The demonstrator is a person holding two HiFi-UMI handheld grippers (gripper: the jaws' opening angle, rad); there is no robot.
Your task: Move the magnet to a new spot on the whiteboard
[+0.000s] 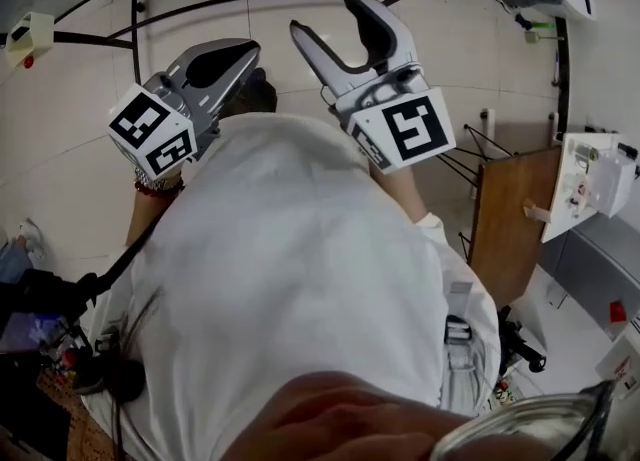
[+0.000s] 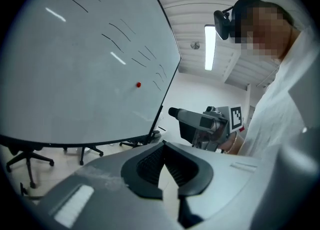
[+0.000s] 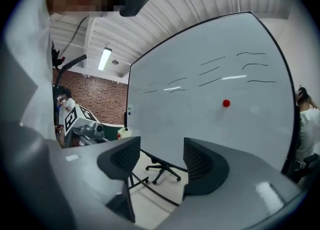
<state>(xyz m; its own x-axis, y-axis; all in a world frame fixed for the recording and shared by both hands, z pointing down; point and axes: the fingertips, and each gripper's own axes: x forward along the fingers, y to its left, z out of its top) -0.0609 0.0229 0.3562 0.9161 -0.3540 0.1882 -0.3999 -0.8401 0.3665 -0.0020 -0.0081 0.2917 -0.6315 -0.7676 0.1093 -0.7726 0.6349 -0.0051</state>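
Broadly, the whiteboard [image 3: 200, 89] fills the space ahead of both grippers, a pale upright surface that takes up much of each gripper view. The person's white top [image 1: 290, 269] covers most of the head view, with both grippers raised in front of it. The right gripper [image 3: 161, 149] has its jaws spread wide, with nothing between them. The left gripper [image 2: 161, 146] has its jaws brought together at the tips, and they grip nothing. Short dark marker strokes [image 3: 250, 66] cross the board's upper part. The small red magnet [image 3: 226, 103] sticks to the whiteboard just below those strokes, well apart from both grippers.
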